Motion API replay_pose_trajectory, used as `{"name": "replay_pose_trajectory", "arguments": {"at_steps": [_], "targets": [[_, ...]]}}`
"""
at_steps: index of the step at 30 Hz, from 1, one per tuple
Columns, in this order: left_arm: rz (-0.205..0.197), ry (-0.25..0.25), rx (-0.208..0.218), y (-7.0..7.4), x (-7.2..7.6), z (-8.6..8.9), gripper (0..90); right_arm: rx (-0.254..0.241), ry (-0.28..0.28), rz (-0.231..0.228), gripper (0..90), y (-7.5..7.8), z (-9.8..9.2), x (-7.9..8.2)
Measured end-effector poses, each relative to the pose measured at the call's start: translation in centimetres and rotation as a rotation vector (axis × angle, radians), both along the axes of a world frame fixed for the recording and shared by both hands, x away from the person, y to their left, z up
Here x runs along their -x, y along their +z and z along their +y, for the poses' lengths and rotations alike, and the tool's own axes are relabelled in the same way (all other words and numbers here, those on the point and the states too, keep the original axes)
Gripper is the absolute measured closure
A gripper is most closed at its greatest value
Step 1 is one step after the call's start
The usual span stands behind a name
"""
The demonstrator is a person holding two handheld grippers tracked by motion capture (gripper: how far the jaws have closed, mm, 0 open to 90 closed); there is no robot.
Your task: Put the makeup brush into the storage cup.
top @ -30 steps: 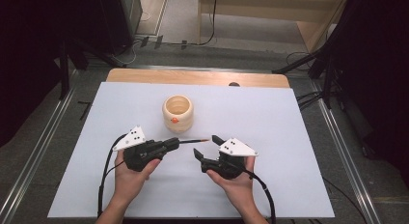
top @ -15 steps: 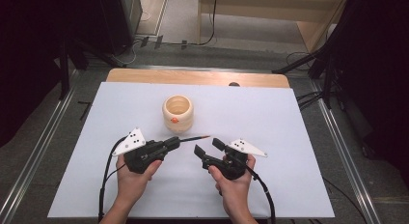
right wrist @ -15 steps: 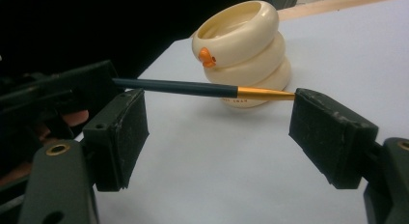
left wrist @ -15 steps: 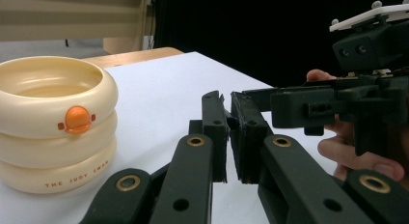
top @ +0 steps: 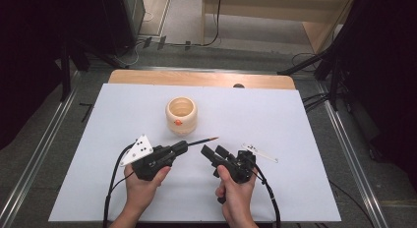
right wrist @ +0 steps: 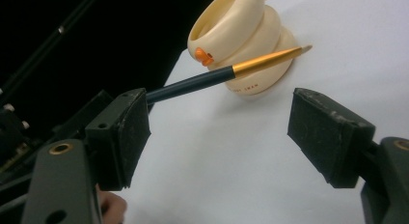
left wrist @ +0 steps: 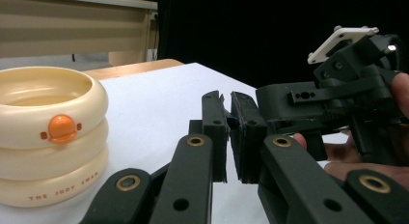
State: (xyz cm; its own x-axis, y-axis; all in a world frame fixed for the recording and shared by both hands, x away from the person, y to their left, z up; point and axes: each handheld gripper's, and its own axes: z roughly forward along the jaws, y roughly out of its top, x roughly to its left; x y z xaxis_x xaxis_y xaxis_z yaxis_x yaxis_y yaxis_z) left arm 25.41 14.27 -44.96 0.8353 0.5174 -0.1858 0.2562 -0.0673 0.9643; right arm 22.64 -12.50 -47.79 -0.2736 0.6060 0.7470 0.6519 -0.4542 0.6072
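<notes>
A cream ringed cup (top: 181, 115) with an orange knob stands upright on the white table cover (top: 295, 125). My left gripper (top: 183, 147) is shut on a dark pen (top: 201, 141), whose gold tip points right just in front of the cup. In the left gripper view the jaws of my left gripper (left wrist: 230, 132) stand nearly together, with the cup (left wrist: 48, 137) at the left. My right gripper (top: 211, 152) is open a little to the right of the pen tip. Across the right gripper view the pen (right wrist: 226, 74) lies in front of the cup (right wrist: 246, 40), above the open right gripper (right wrist: 217, 137).
A wooden table edge (top: 201, 79) shows behind the white cover. Metal rails (top: 44, 149) run along both sides. Cables trail from both grippers toward the front edge. The other hand's gripper (left wrist: 333, 108) looms at the right of the left gripper view.
My right gripper has rolled, so its grey plate now lies nearly edge-on to the right. The left gripper and the pen have hardly moved.
</notes>
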Motion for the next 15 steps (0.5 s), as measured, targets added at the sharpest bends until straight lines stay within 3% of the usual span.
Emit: {"name": "replay_pose_trajectory", "arguments": {"at_steps": [2, 3, 8, 15], "targets": [[-0.001, -0.008, -0.003, -0.1, 0.1, -0.2, 86.3, -0.047, -0.007, 0.02, 24.7, -0.2, -0.2, -0.1], [-0.001, -0.008, -0.003, -0.1, 0.1, -0.2, 86.3, -0.047, -0.007, 0.02, 24.7, -0.2, -0.2, -0.1], [-0.004, -0.022, -0.006, -0.3, 0.3, -0.7, 86.3, -0.177, -0.028, 0.092, 29.5, -0.3, -0.7, -0.1], [-0.007, -0.04, -0.009, -0.6, 0.7, -1.3, 86.3, -0.241, -0.033, 0.15, 33.6, -0.6, -0.8, -0.2]]}}
